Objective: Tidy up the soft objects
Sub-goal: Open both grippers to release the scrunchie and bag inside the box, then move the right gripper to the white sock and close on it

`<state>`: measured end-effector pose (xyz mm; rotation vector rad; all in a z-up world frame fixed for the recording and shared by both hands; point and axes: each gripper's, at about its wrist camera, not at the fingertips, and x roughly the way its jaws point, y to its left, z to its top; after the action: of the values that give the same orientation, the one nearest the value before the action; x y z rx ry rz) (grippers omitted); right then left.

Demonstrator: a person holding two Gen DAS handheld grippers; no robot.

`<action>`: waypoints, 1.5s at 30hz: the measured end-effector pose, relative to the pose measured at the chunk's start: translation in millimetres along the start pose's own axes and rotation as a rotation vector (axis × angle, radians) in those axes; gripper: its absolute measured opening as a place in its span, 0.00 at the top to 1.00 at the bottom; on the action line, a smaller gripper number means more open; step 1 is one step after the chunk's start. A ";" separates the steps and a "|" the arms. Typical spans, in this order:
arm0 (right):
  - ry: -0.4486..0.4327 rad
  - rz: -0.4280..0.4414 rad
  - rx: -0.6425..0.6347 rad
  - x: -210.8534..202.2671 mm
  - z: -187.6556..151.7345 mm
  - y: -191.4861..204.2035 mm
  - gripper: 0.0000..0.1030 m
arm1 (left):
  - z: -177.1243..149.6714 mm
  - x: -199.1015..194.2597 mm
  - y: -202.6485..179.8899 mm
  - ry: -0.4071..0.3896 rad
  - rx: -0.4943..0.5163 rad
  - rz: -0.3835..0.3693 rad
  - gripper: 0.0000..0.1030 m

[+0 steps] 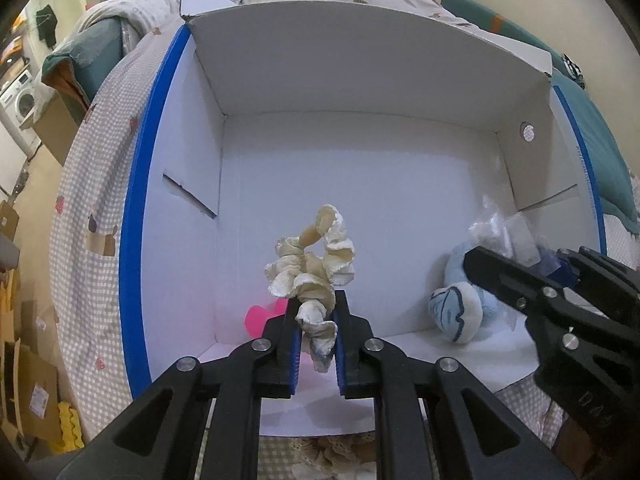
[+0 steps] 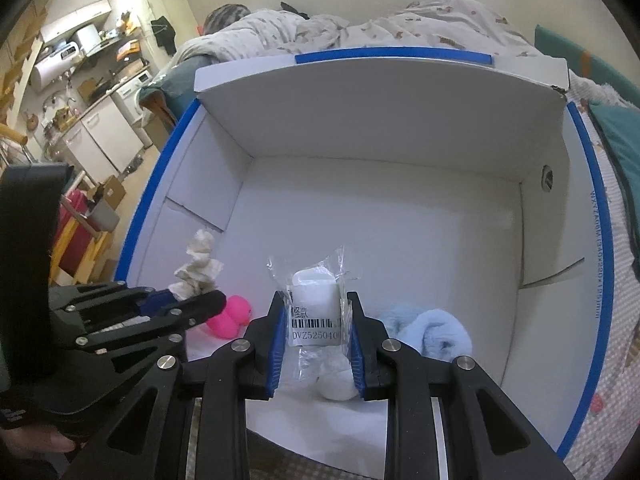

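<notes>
My left gripper [image 1: 316, 312] is shut on a cream ruffled scrunchie [image 1: 316, 268] and holds it above the near part of a white box with blue trim [image 1: 360, 52]. My right gripper [image 2: 316, 320] is shut on a clear plastic packet with a barcode label [image 2: 316, 312], also over the box. A pink rubber duck [image 2: 230, 316] and a light blue plush toy [image 2: 436, 336] lie on the box floor. In the left wrist view the plush [image 1: 456, 312] is at the right, under my right gripper [image 1: 520, 280]. The left gripper [image 2: 172, 308] shows at the left of the right wrist view.
The box sits on a bed with a checked sheet [image 1: 88, 216] and a patterned quilt [image 2: 360, 28]. A teal pillow [image 2: 616, 140] lies to the right. Cardboard boxes [image 1: 32, 380] and kitchen units [image 2: 100, 132] stand at the left.
</notes>
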<state>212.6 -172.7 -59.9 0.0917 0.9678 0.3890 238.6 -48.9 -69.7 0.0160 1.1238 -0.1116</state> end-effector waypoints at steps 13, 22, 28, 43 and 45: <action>-0.012 0.007 0.058 -4.4 2.9 -8.4 0.38 | 0.0 -4.8 1.0 -0.013 -0.012 -0.005 0.46; -0.007 -0.009 0.071 -0.9 5.6 -8.8 0.25 | 1.1 -4.7 1.6 -0.007 -0.015 -0.010 0.45; -0.028 -0.042 0.039 -8.4 4.4 -3.2 0.24 | -2.0 -14.6 5.4 -0.025 -0.020 -0.014 0.45; -0.054 -0.096 0.054 -45.4 -27.3 0.3 0.24 | -44.7 -64.6 19.7 -0.105 -0.030 0.004 0.45; -0.057 -0.104 0.055 -50.6 -33.7 2.6 0.24 | -51.2 -73.1 21.0 -0.123 -0.026 -0.003 0.45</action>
<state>158.8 -191.8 -38.8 0.1013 0.9230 0.2632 163.4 -18.6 -27.0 -0.0150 1.0023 -0.0993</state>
